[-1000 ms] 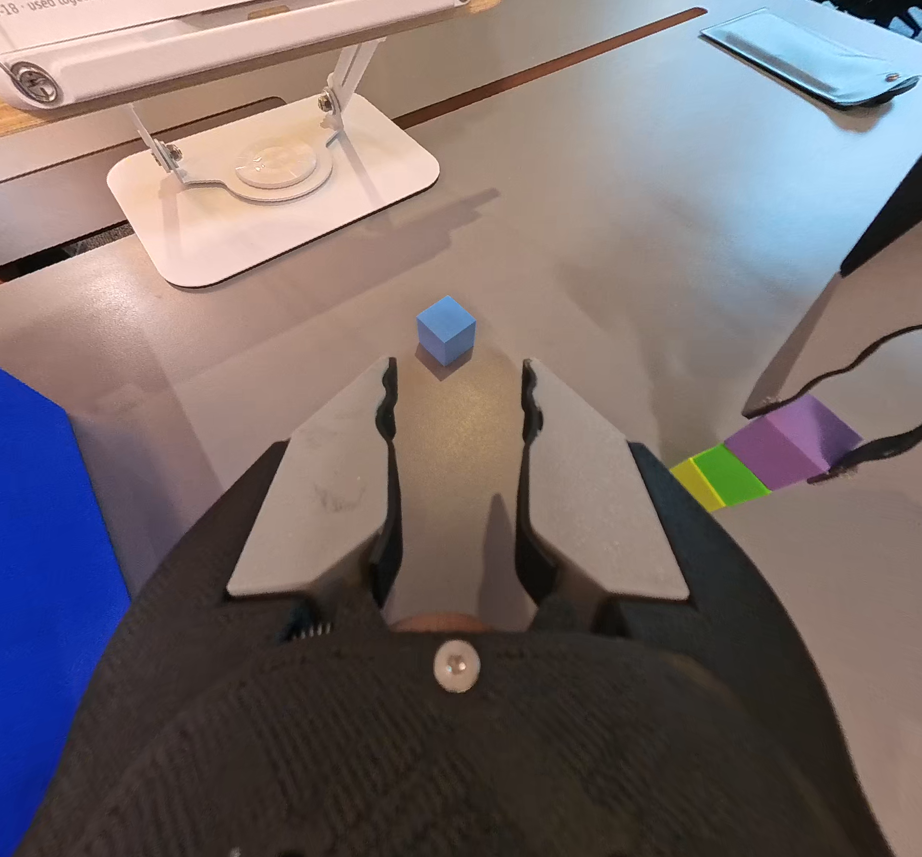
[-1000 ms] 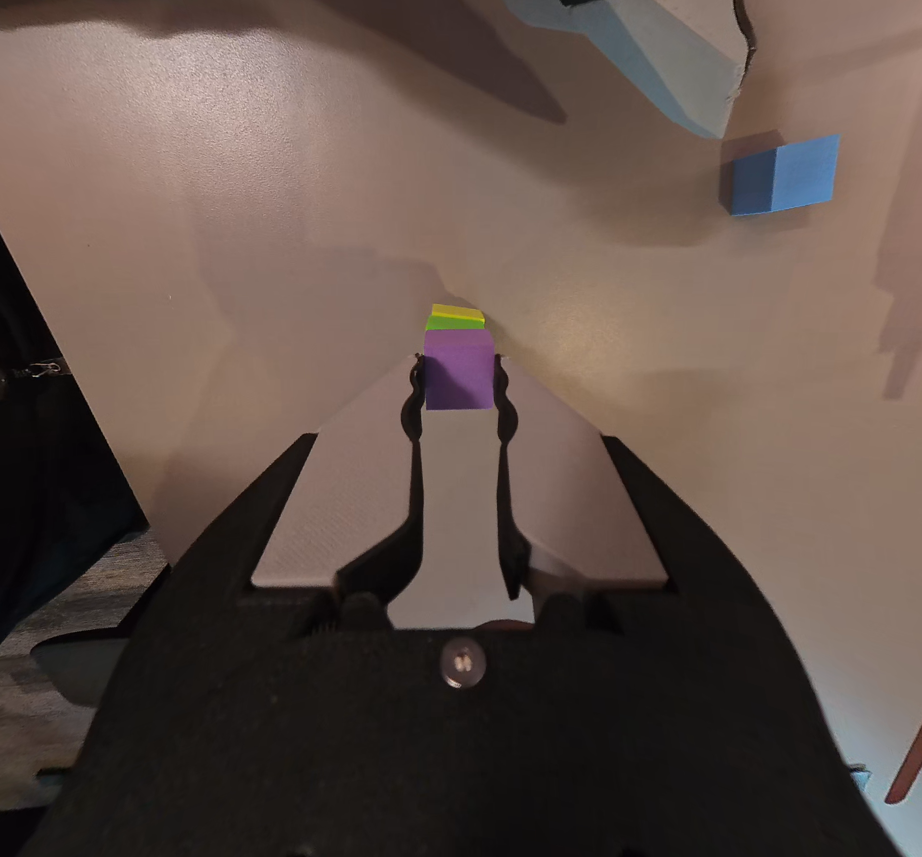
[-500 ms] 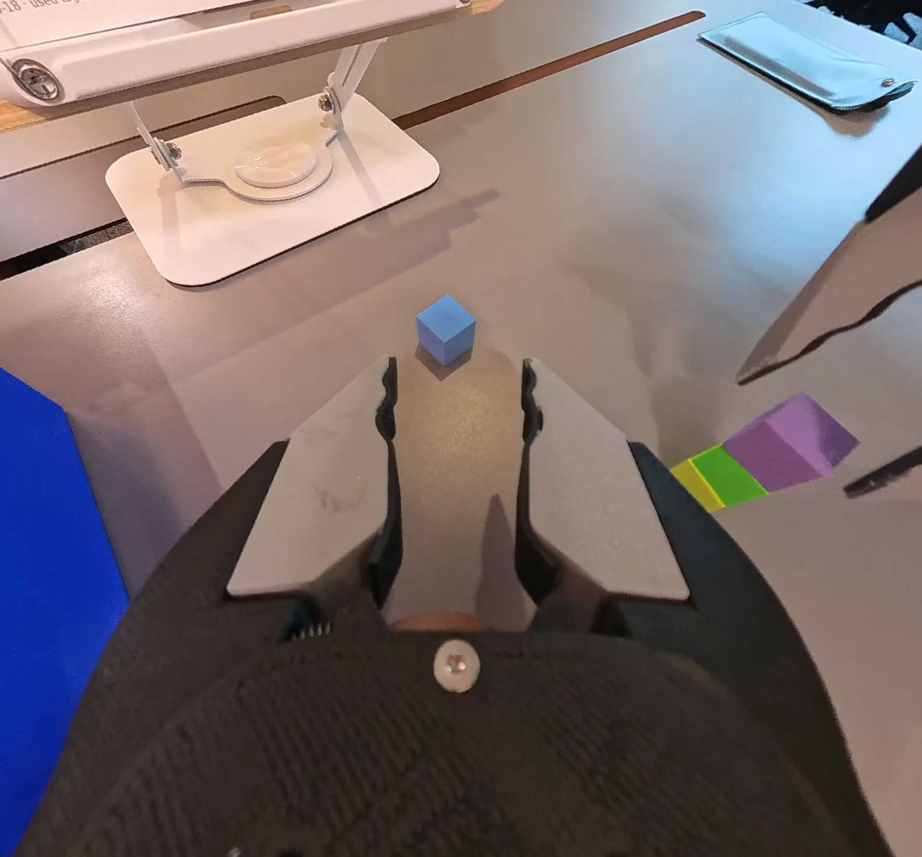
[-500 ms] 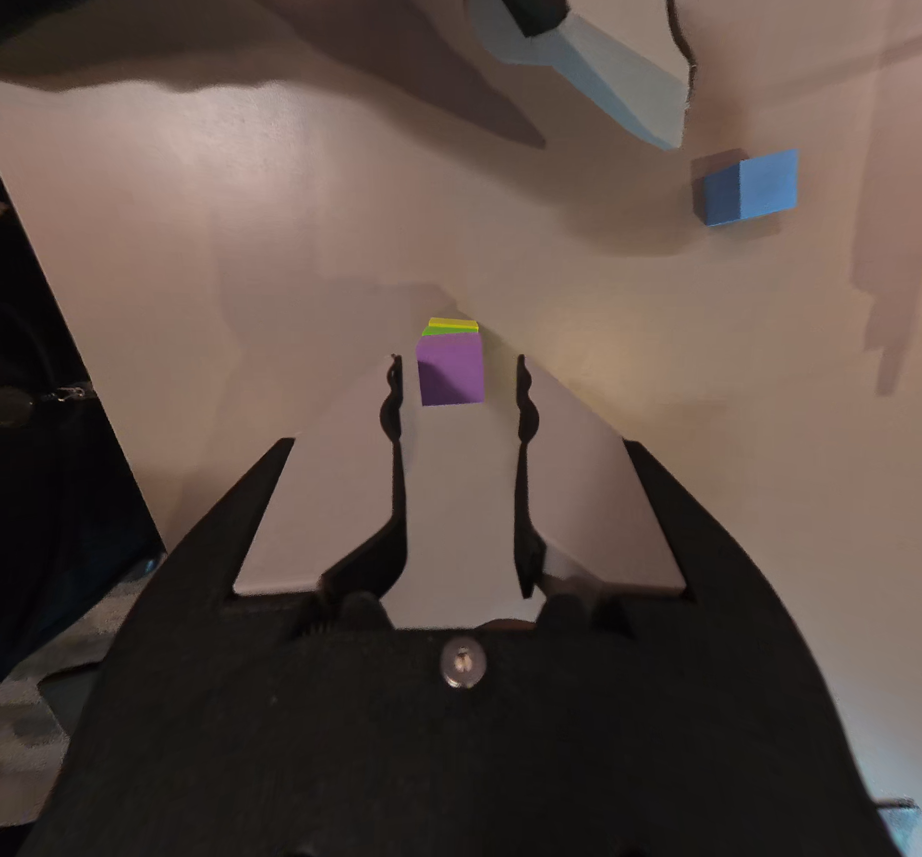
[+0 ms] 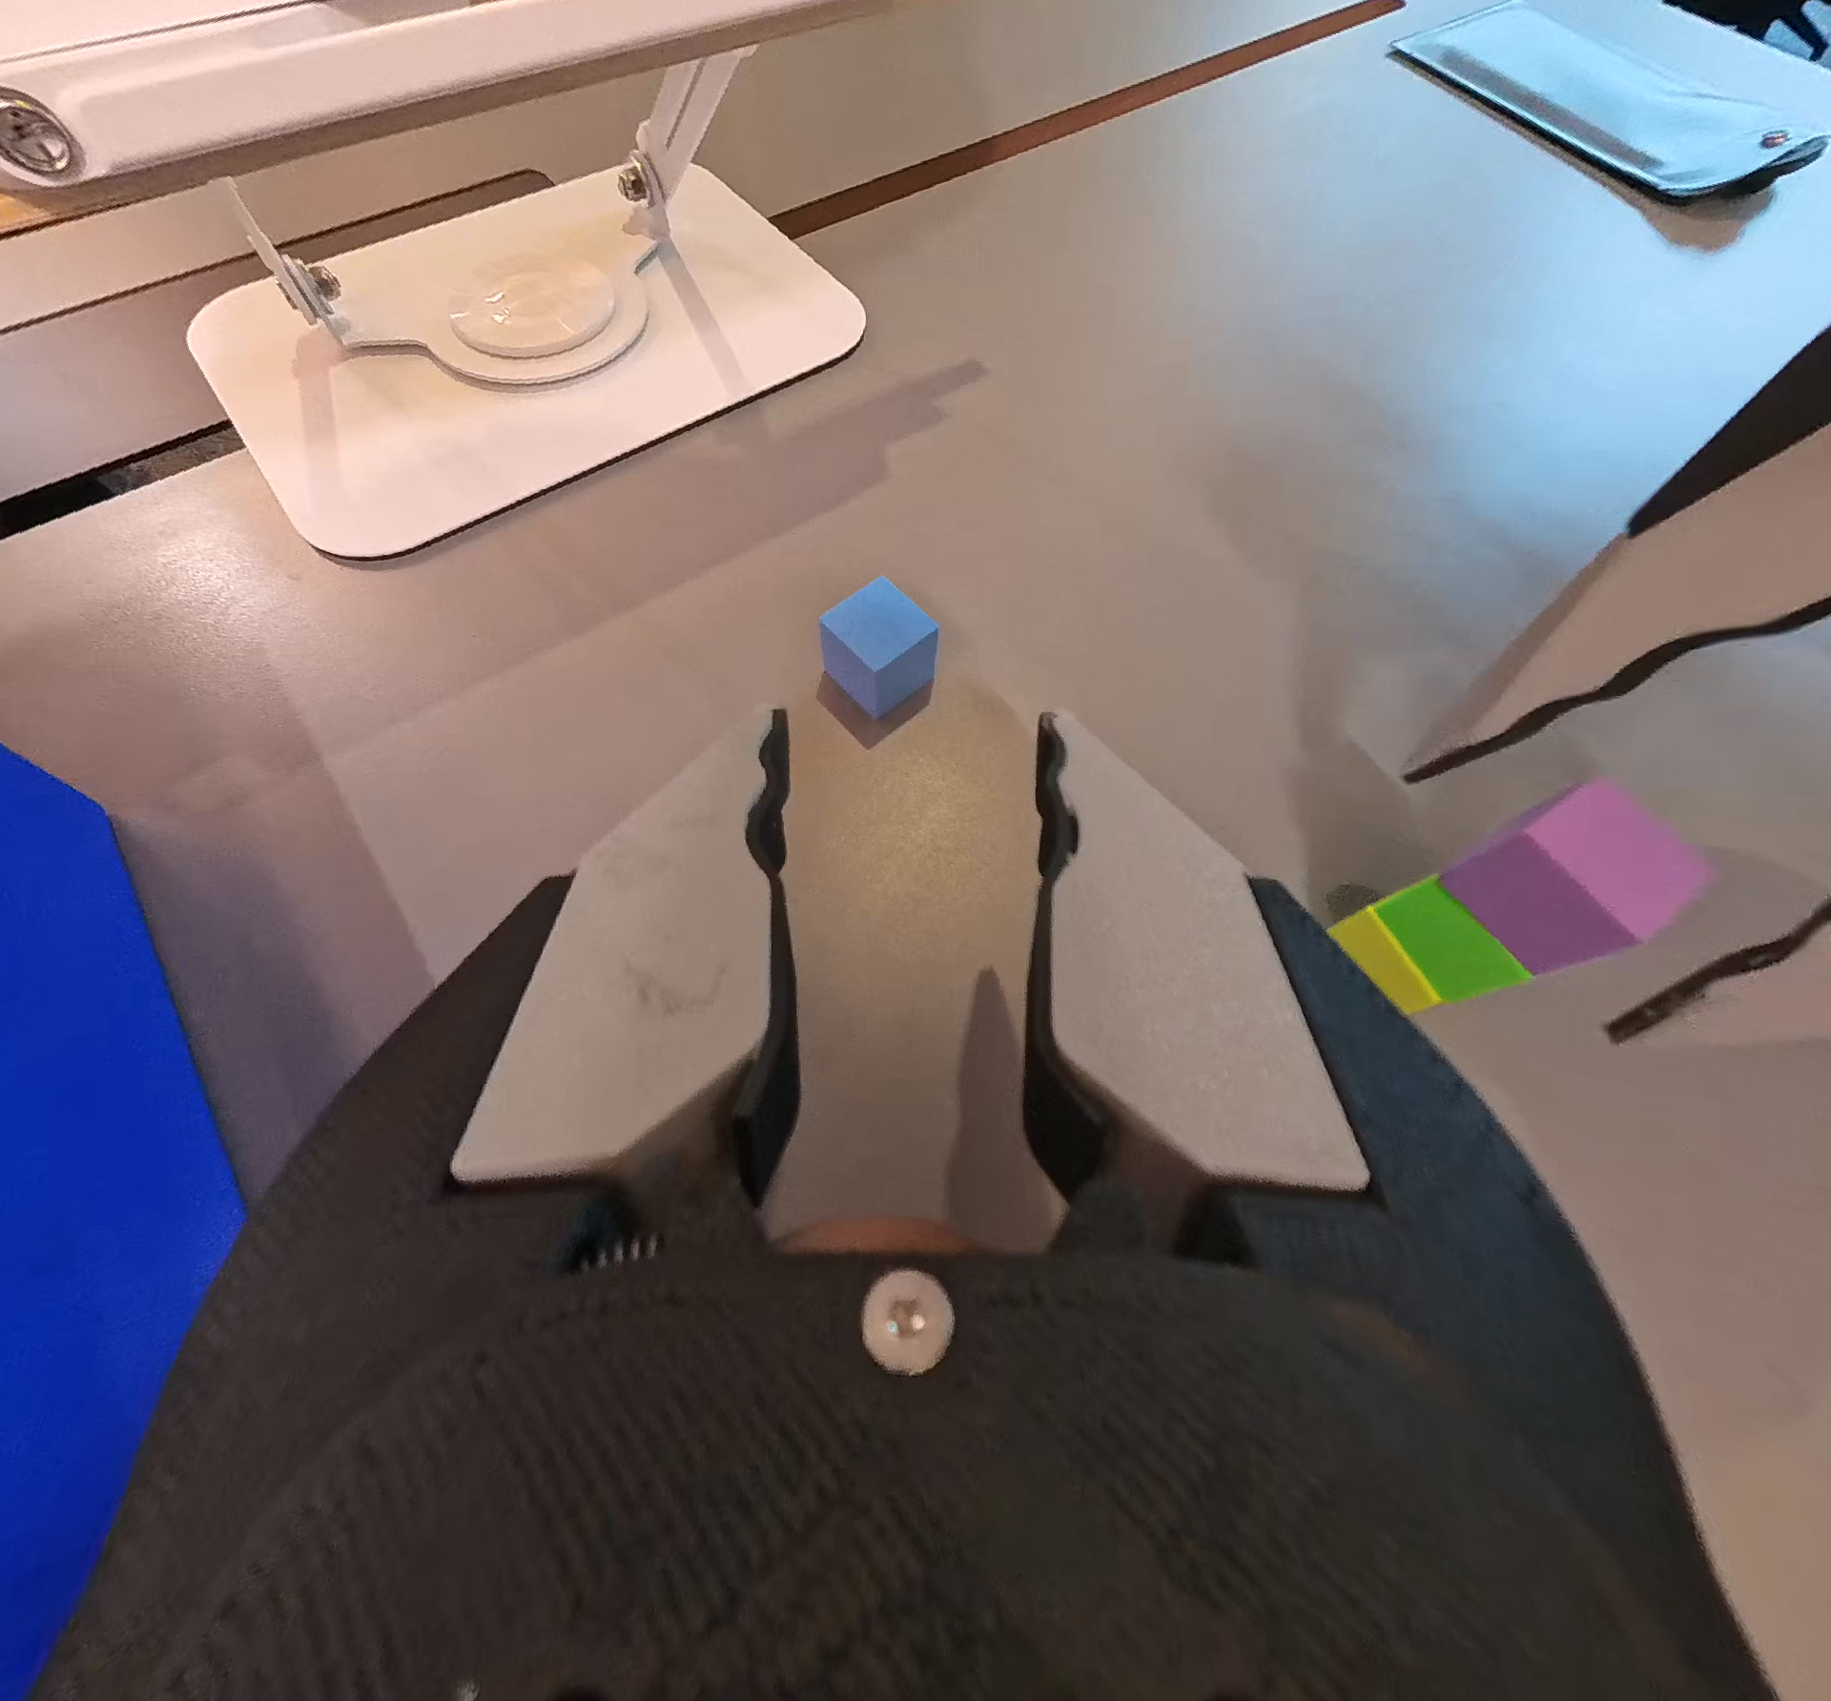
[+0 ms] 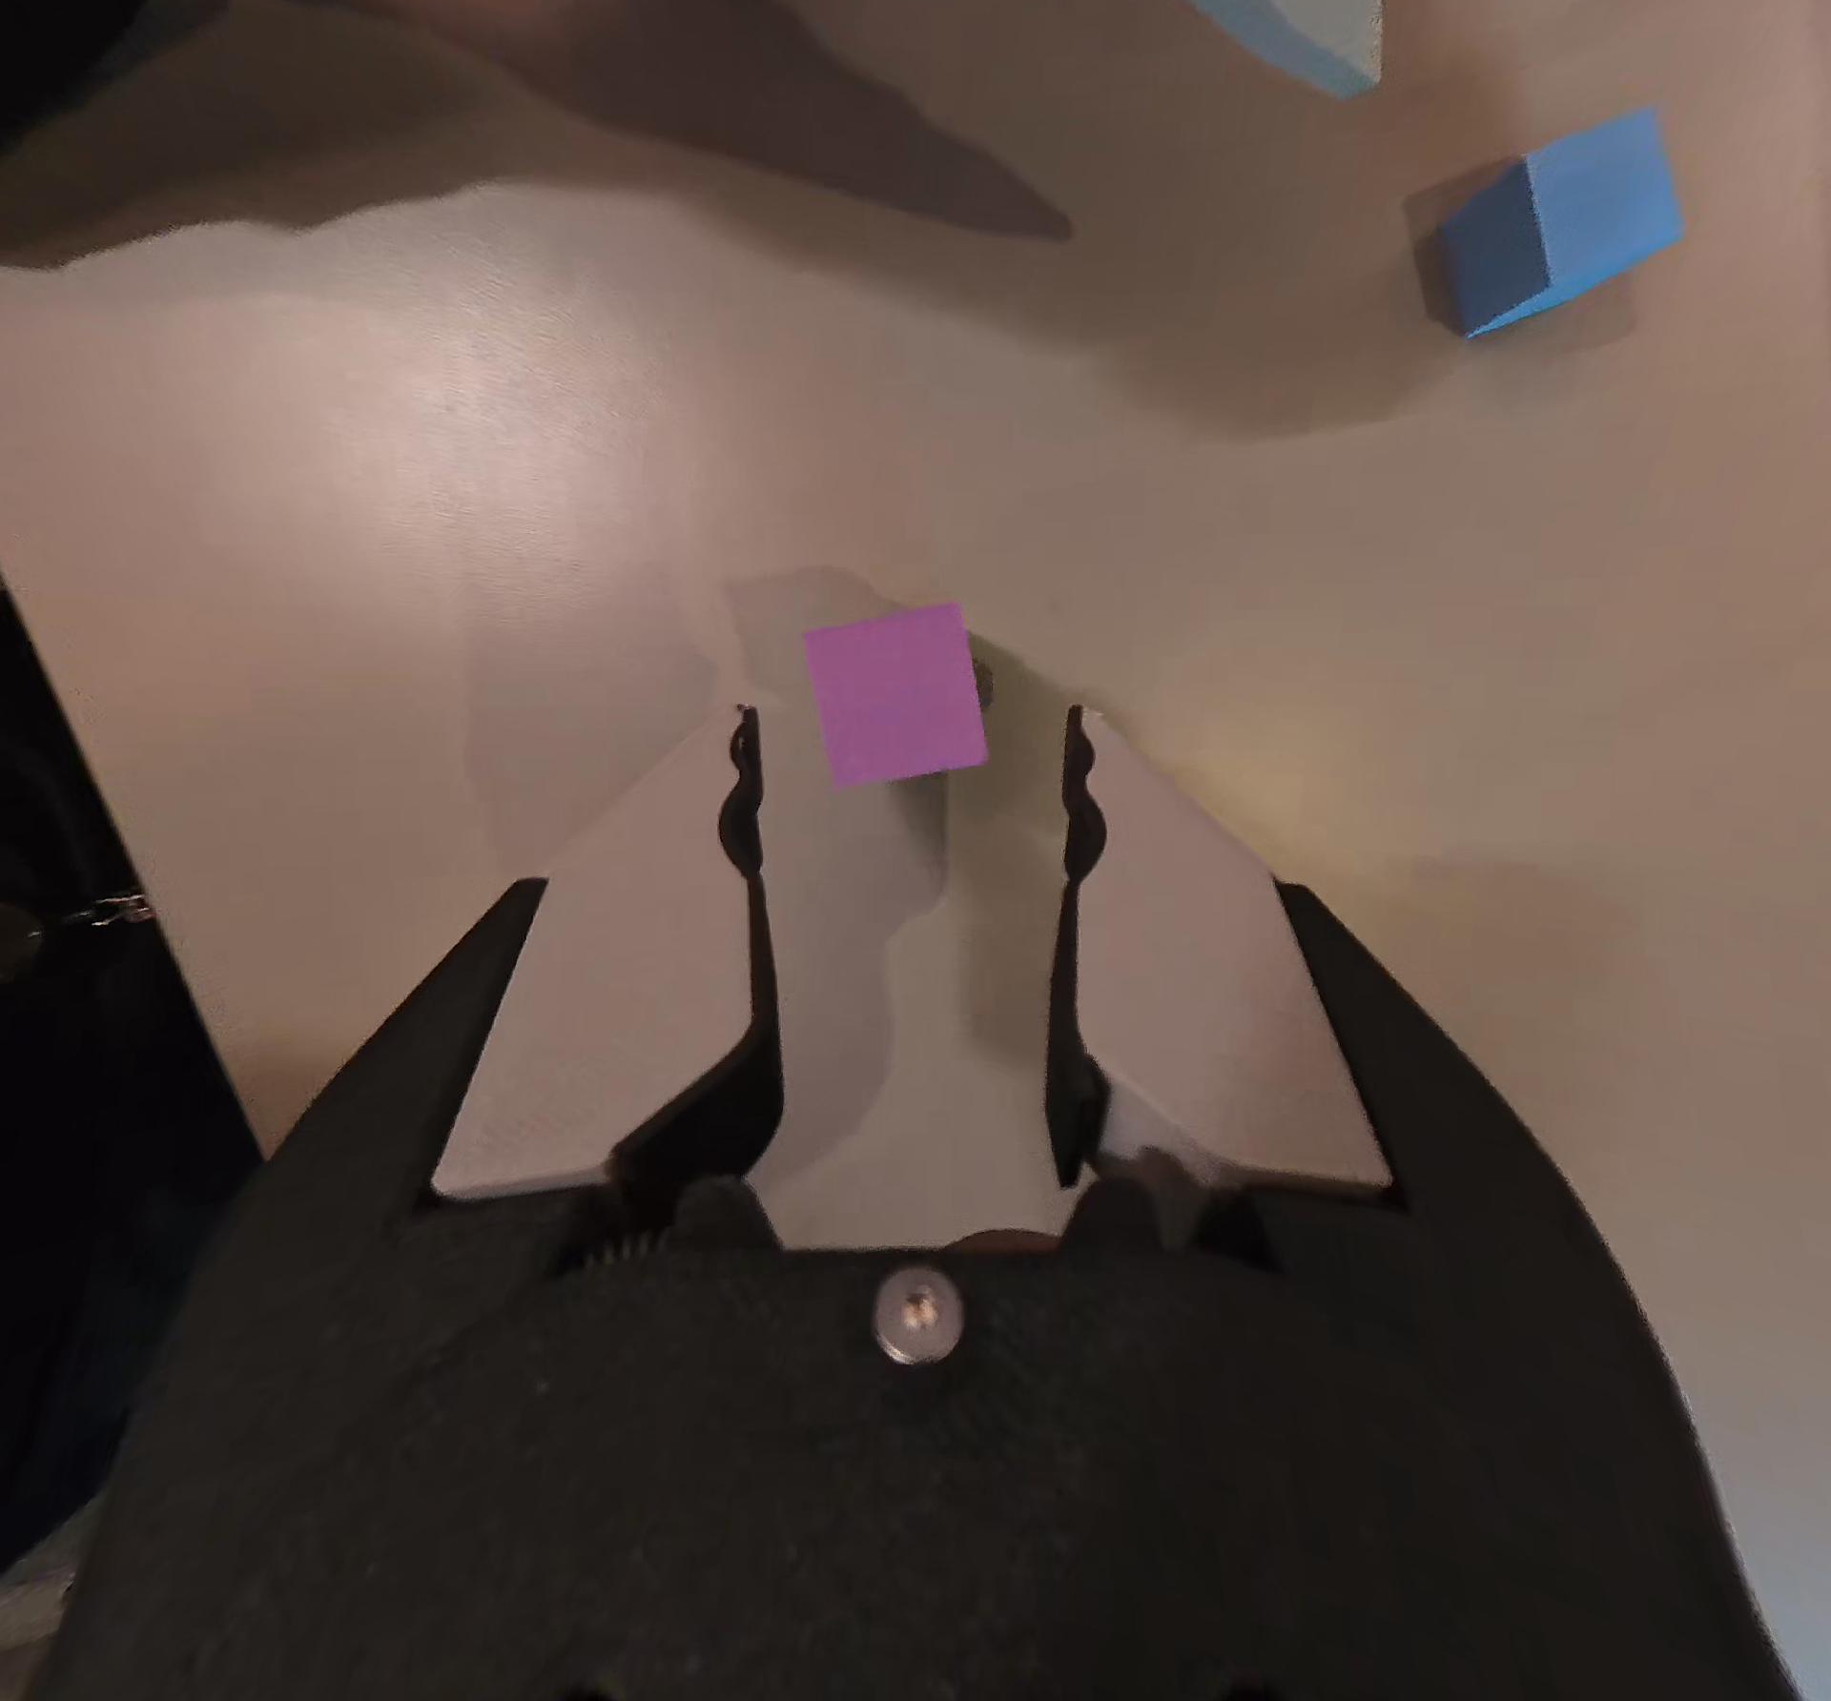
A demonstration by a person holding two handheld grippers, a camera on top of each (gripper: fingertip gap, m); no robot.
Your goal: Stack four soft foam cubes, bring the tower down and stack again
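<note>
In the left wrist view a blue foam cube (image 5: pixel 879 646) sits alone on the grey table (image 5: pixel 1189 425), just ahead of my open, empty left gripper (image 5: pixel 907 732). At the right stands a stack of a yellow cube (image 5: pixel 1372 960), a green cube (image 5: pixel 1442 940) and a purple cube (image 5: pixel 1575 871) on top. My right gripper (image 6: pixel 912 722) is open above the stack and looks straight down on the purple cube (image 6: pixel 895 693), with a gap on both sides. The green and yellow cubes are hidden under it there. The blue cube (image 6: pixel 1556 217) lies at the upper right.
A white stand with a flat base (image 5: pixel 525 346) is at the back left. A blue object (image 5: pixel 79 1158) fills the left edge. A flat silver pouch (image 5: pixel 1605 108) lies at the far right. A dark groove (image 5: pixel 1090 118) crosses the table. My right gripper is the nearer one to the purple cube (image 5: pixel 1575 871): about 4 centimeters, against 10 centimeters.
My right gripper opened and let go of the purple cube, which stays on the green one, and it drew back above the stack. My left gripper stayed still and open.
</note>
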